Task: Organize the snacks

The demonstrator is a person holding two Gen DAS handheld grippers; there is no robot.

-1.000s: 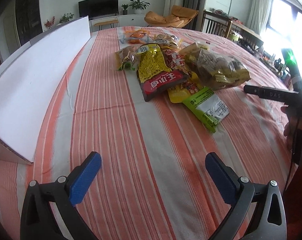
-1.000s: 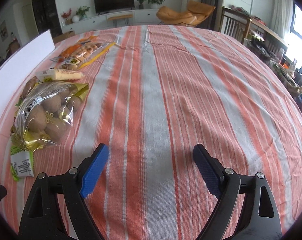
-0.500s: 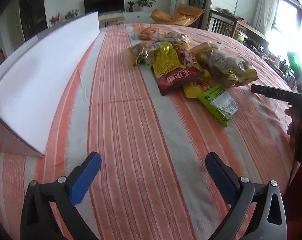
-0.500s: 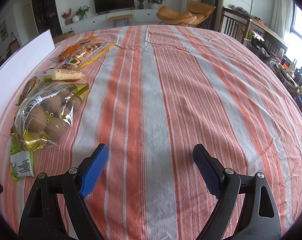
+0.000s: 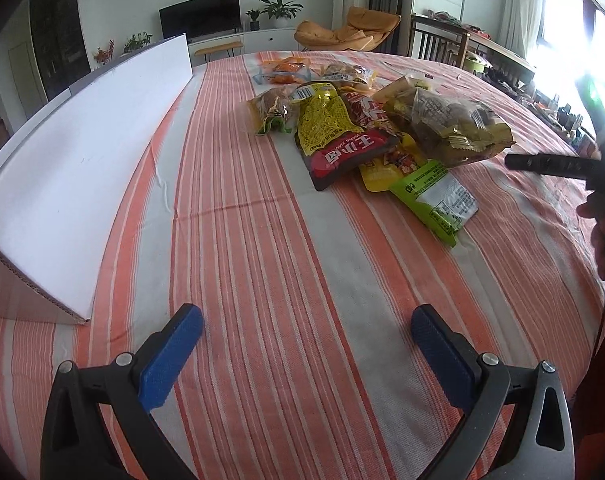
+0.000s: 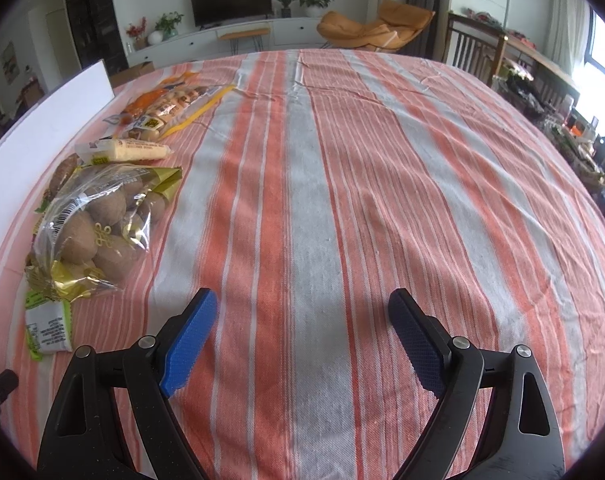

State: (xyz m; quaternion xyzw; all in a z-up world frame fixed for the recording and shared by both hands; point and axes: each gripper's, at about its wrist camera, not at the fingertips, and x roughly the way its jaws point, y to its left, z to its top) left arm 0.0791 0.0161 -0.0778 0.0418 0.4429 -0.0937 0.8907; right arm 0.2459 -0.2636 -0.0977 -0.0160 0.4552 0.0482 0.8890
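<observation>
Snacks (image 5: 366,136) on striped tablecloth (image 5: 262,264)

view: left wrist | change: snack pile (image 5: 366,128) and white board (image 5: 82,168) sit further right in frame than before

The red and yellow snack packet (image 5: 342,140) in the left wrist view carries large white Chinese characters, seen upside down, of which 王 and 小 can be made out, with "WANG XIAO" in small Latin letters beside them. The green packet (image 5: 434,196) has a white printed label, too small to read. The clear bag of round brown snacks (image 6: 90,232) shows a barcode, digits unreadable
</observation>
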